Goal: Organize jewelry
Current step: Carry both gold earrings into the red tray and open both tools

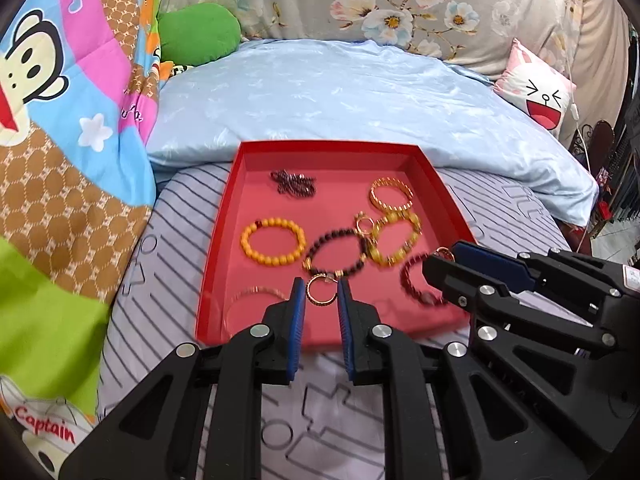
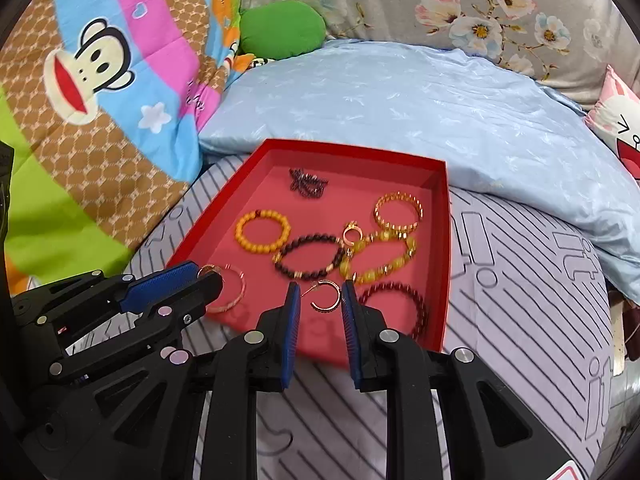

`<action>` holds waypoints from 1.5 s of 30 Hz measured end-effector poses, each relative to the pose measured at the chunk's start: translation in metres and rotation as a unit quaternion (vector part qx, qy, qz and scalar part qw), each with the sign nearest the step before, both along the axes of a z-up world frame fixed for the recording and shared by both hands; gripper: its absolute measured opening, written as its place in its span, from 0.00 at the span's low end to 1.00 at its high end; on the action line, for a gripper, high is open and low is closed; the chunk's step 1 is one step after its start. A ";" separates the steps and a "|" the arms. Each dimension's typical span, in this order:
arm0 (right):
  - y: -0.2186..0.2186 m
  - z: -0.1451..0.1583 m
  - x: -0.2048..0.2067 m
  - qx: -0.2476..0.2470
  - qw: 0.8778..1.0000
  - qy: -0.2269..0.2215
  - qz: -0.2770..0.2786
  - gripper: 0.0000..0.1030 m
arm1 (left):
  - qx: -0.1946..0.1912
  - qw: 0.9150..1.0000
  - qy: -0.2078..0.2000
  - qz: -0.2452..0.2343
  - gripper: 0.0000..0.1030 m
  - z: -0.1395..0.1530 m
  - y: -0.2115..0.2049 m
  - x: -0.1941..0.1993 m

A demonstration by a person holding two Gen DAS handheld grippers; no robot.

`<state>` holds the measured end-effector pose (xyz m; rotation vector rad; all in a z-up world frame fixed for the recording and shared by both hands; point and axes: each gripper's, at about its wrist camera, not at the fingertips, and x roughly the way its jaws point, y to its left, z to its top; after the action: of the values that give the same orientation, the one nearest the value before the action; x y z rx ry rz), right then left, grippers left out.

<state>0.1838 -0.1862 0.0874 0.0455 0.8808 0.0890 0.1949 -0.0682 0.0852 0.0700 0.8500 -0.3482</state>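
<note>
A red tray lies on the striped bed and holds several bracelets and rings: an orange bead bracelet, a dark bead bracelet, a yellow bead bracelet, a gold bangle, a dark red bracelet, a dark necklace and a thin bangle. My left gripper is open around a gold hoop. My right gripper is open around a gold hoop earring; it also shows in the left wrist view.
A light blue pillow lies behind the tray. A cartoon monkey quilt rises at the left. A green cushion and a pink rabbit cushion sit at the back. The bed's right edge drops off.
</note>
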 end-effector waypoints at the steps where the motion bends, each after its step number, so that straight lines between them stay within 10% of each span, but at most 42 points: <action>1: 0.000 -0.001 0.003 0.002 1.000 0.001 -0.001 0.19 | 0.000 1.000 -0.001 0.001 0.15 0.000 0.000 0.004; 45: -0.025 -0.044 0.144 -0.008 0.999 0.035 -0.026 0.20 | 0.016 0.999 0.033 0.025 0.16 -0.041 -0.022 0.139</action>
<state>0.3281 -0.2117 0.0432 0.0575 0.9500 0.0312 0.3335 -0.0907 0.0446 0.0673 0.9209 -0.2922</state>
